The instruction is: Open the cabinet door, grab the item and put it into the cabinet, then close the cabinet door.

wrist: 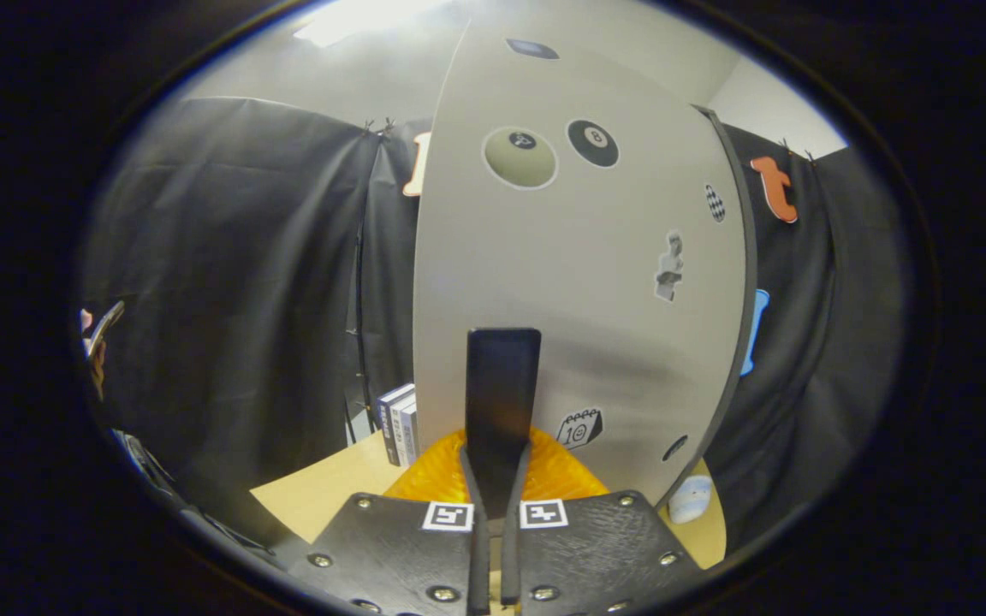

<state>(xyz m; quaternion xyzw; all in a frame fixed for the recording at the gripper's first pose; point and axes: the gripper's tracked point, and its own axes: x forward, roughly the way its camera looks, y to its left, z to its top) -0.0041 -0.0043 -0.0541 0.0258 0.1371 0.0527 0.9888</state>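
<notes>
Small stack of upright books [397,421] at left on the pale wooden table [330,492], beside the grey sticker-covered cabinet door [579,282]. Gripper [501,359] fingers pressed together, pointing at the door. Orange ribbed plastic item [557,475] just beneath them. Small whitish rounded object [688,498] on the table, right.

Gripper [493,505] fingers pressed together, pointing at cabinet door [579,282], which blocks way straight ahead. Orange mat [433,479] under fingers. Books [399,423] stand left of door; small pale object [690,499] right. Bare table [322,492] near left.
</notes>
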